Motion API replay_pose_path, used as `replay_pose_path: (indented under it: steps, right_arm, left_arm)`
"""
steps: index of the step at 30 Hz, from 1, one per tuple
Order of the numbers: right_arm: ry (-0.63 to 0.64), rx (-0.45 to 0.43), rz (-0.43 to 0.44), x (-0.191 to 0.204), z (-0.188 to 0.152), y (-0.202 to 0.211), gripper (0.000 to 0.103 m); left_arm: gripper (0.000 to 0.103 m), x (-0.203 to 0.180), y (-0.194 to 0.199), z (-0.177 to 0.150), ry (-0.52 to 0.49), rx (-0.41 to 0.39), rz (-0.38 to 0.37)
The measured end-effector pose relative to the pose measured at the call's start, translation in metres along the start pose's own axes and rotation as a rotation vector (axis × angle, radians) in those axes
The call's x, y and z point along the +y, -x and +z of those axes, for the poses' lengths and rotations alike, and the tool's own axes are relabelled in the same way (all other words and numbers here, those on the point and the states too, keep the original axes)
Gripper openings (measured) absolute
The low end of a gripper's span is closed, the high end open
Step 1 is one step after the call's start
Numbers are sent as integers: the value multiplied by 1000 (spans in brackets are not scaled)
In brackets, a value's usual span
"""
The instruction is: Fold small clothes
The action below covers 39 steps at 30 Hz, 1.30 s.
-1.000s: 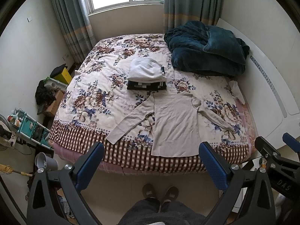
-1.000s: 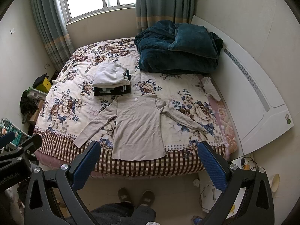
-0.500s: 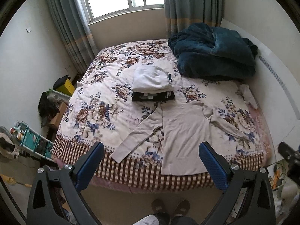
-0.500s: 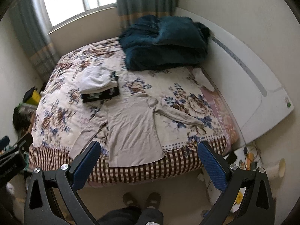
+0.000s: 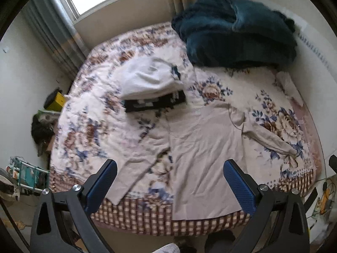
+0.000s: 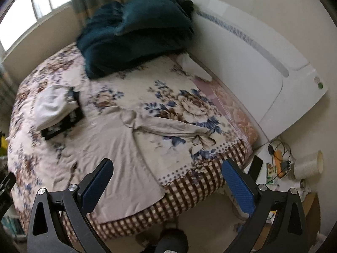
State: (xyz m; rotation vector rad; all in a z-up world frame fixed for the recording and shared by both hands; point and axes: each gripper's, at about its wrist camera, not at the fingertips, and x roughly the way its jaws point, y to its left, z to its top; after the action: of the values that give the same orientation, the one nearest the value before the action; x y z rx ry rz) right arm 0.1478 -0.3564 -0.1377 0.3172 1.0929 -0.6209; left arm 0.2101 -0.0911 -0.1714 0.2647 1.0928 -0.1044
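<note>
Beige long-sleeved knit top (image 5: pixel 202 154) lay flat, face-up, on the near part of the floral quilted bedspread (image 5: pixel 101 130), hem hanging at the checked border, both sleeves spread outward. Compared w/ a sec earlier, I'd brought both grippers down and fwd: the bed filled much more of each view, and the frames were motion-blurred, so I was mid-approach.

Left gripper (image 5: pixel 170 181) had its blue pads wide apart, nothing between them, hovering above the hem side w/ the left sleeve (image 5: pixel 134 168) just beside its left finger. No contact w/ fabric that I could see.

Right gripper (image 6: pixel 166 181) had swung off to the right vs. half a sec before; its view centred on the right sleeve (image 6: pixel 168 128) and the bed's corner. Jaws also spread, empty, above the top's lower right edge.

The top itself hadn't shifted; same lie, same wrinkles near the armpit. So nothing folded yet on this piece, imo: this was the reach phase, each hand lining up on its own side.

Behind the top sat the stack of folded clothes, white over black (image 5: pixel 151 86), close to the collar but apart from it. That looked like done work, w/ this top next. Dark teal plush blanket (image 5: pixel 233 33) was heaped at the far end near the white headboard (image 6: pixel 252 63), well apart.

Likely next: pinch a sleeve or shoulder each side and bring inward. Thin knit, so prob. needs a low, shallow pinch to avoid grabbing the bedspread too.
</note>
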Motion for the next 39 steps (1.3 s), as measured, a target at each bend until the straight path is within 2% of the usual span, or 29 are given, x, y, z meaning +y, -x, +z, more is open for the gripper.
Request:
replay_pose_path:
  steps: [3, 8, 14, 19, 21, 24, 27, 29, 30, 31, 32, 34, 36, 39]
  right_arm:
    - [-69, 63, 21, -18, 21, -59, 103]
    - [-195, 190, 79, -61, 62, -180, 103]
    - [-340, 286, 13, -128, 86, -314, 103]
    - [-539, 382, -15, -196, 70, -413, 103]
    - [-655, 426, -13, -225, 54, -445, 103]
    - [-821, 448, 21, -252, 28, -472, 103]
    - [-915, 441, 34, -267, 10, -499, 85]
    - [-948, 455, 72, -268, 1, -518, 65]
    - [-951, 461, 93, -266, -1, -524, 59]
    - [-945, 465, 125, -260, -3, -531, 45]
    - [-926, 460, 138, -255, -3, -533, 24]
    - [-860, 422, 120, -244, 1, -528, 6]
    - [-789, 357, 108, -231, 11, -510, 4]
    - [-684, 212, 100, -225, 27, -468, 4]
  left_arm:
    - [103, -18, -38, 14, 42, 47, -19]
    - [103, -66, -107, 28, 56, 137, 11]
    - [103, -122, -206, 27, 59, 272, -1]
    - [103, -166, -281, 16, 41, 357, -17]
    - [103, -175, -300, 10, 35, 383, -29]
    - [103, -192, -322, 3, 11, 392, -35]
    - [103, -199, -338, -6, 5, 418, -37]
    - [103, -200, -343, -11, 8, 434, -34]
    - [103, -199, -343, -13, 8, 436, -30]
    - [103, -198, -342, -14, 8, 435, -27]
    - [103, -196, -340, -15, 8, 433, -26]
    - [103, -193, -338, -15, 9, 430, -21]
    - [103, -192, -337, -14, 7, 427, -18]
    - [103, -191, -334, -15, 9, 422, -15]
